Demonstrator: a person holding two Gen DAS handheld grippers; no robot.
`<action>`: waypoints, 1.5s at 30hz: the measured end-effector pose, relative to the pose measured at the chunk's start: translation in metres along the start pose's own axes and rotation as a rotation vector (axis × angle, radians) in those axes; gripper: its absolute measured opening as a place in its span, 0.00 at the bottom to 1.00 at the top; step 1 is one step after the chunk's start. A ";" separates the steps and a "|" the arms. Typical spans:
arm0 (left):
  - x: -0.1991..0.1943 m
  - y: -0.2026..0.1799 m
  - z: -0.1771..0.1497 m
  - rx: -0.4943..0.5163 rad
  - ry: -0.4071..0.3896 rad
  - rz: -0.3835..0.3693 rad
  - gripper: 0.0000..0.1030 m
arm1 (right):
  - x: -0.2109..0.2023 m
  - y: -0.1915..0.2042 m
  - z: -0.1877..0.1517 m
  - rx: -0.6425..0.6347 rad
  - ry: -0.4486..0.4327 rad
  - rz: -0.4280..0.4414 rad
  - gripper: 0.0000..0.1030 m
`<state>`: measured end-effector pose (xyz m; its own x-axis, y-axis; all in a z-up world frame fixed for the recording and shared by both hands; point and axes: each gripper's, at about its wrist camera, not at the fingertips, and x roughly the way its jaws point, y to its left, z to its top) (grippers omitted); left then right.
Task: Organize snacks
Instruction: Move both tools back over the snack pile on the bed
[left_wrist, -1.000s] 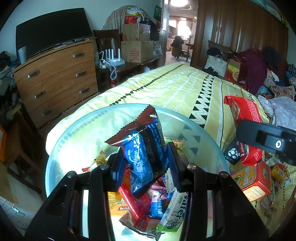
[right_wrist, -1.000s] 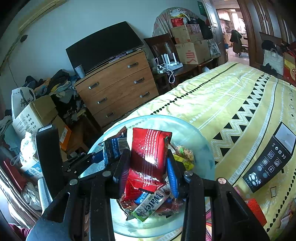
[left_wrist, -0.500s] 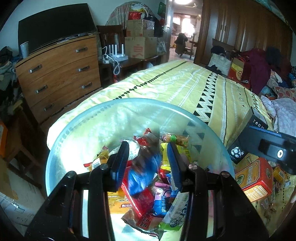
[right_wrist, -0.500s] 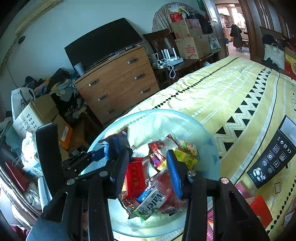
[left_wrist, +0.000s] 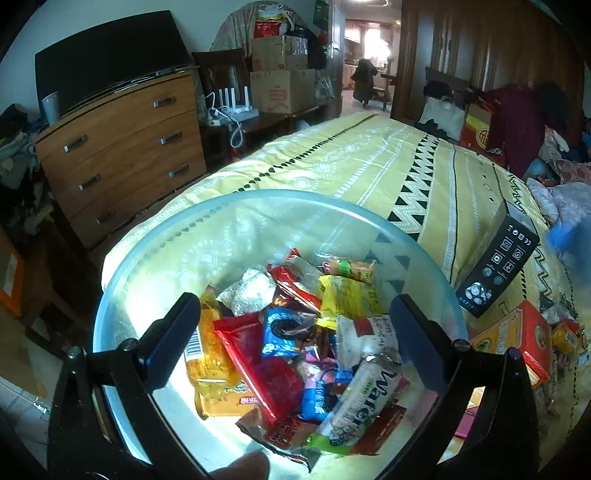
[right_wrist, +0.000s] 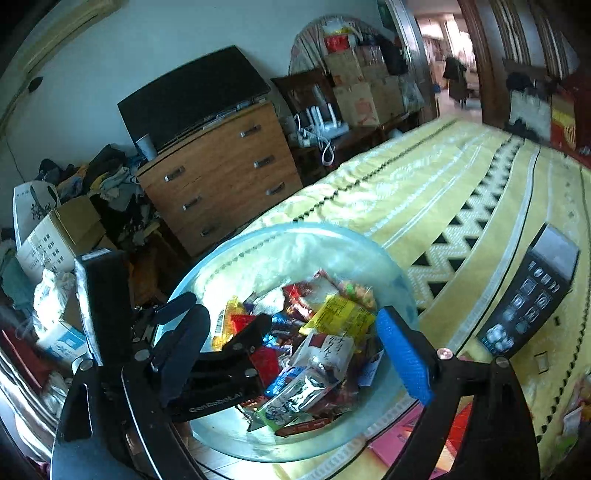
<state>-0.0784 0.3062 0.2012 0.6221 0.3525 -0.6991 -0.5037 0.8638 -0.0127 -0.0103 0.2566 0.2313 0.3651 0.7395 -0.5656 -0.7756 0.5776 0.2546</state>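
A clear glass bowl (left_wrist: 280, 194) (right_wrist: 295, 230) stands on the bed, near its edge, with several snack packets heaped inside. A blue packet (left_wrist: 284, 332) and a red packet (left_wrist: 255, 354) lie on top of the heap, beside a white-green wafer pack (left_wrist: 362, 398) (right_wrist: 295, 398). My left gripper (left_wrist: 293, 325) hangs over the bowl, its jaws opening wide with nothing between them. My right gripper (right_wrist: 291, 325) hovers over the same bowl from the right, jaws also opening and holding nothing. The left gripper's black body (right_wrist: 229, 365) crosses the bowl's left side in the right wrist view.
A black box with white icons (left_wrist: 495, 266) (right_wrist: 528, 295) lies on the yellow patterned bedcover (left_wrist: 369, 162) right of the bowl. An orange-red carton (left_wrist: 517, 339) and loose snacks lie further right. A wooden dresser (left_wrist: 122, 147) (right_wrist: 221, 173) stands beyond the bed's edge.
The left gripper let go of the blue packet and the right gripper let go of the red packet. Both packets dropped into the bowl and both pairs of jaws spread wide.
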 end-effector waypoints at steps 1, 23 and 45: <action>-0.004 0.000 0.000 -0.002 -0.014 -0.002 1.00 | -0.022 0.001 -0.002 -0.023 -0.097 -0.036 0.90; -0.024 -0.294 -0.187 0.528 0.103 -0.454 1.00 | -0.194 -0.215 -0.370 0.439 0.183 -0.611 1.00; 0.085 -0.341 -0.218 0.410 0.163 -0.300 1.00 | -0.198 -0.345 -0.377 0.436 0.058 -0.633 1.00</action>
<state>0.0157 -0.0366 -0.0096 0.5847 0.0358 -0.8104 -0.0217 0.9994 0.0285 -0.0093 -0.2197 -0.0399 0.6350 0.2100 -0.7434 -0.1502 0.9775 0.1479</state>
